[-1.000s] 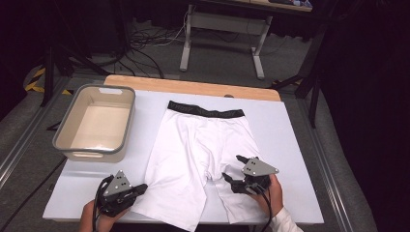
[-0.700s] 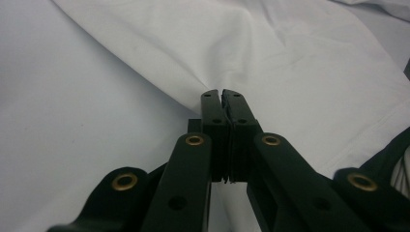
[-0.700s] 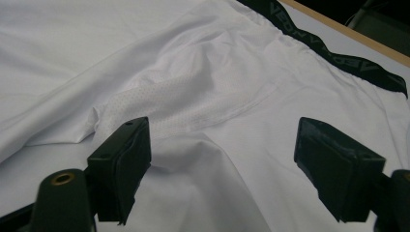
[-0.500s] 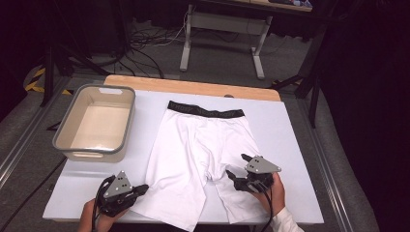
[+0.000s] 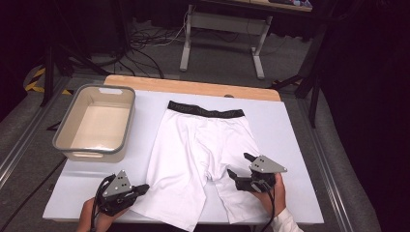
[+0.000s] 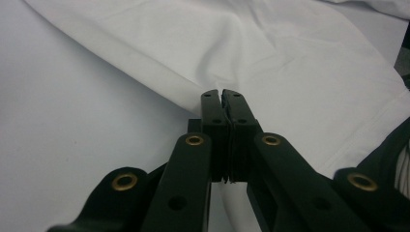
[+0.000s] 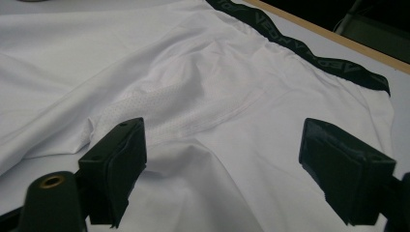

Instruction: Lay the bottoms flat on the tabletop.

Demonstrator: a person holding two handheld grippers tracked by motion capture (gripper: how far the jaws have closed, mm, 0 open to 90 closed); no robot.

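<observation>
White shorts (image 5: 193,159) with a black waistband (image 5: 205,111) lie flat on the white table (image 5: 290,130), waistband at the far side. My left gripper (image 5: 144,188) rests at the near left, shut, its tips touching the outer edge of the shorts' left leg. In the left gripper view the left gripper (image 6: 222,94) has its jaws pressed together at the fabric's edge (image 6: 159,87), and no cloth shows between them. My right gripper (image 5: 239,165) hovers open over the right leg, near the crotch. The right gripper view has the right gripper (image 7: 232,169) standing wide apart above the shorts (image 7: 203,77).
An empty grey bin (image 5: 63,136) stands on the table's left side. A wooden strip (image 5: 193,88) runs along the far edge. Beyond it are table legs and cables (image 5: 154,48) on the floor. Bare tabletop lies right of the shorts.
The right gripper has crept slightly to the right over the right leg. The left gripper has stayed put at the leg's edge.
</observation>
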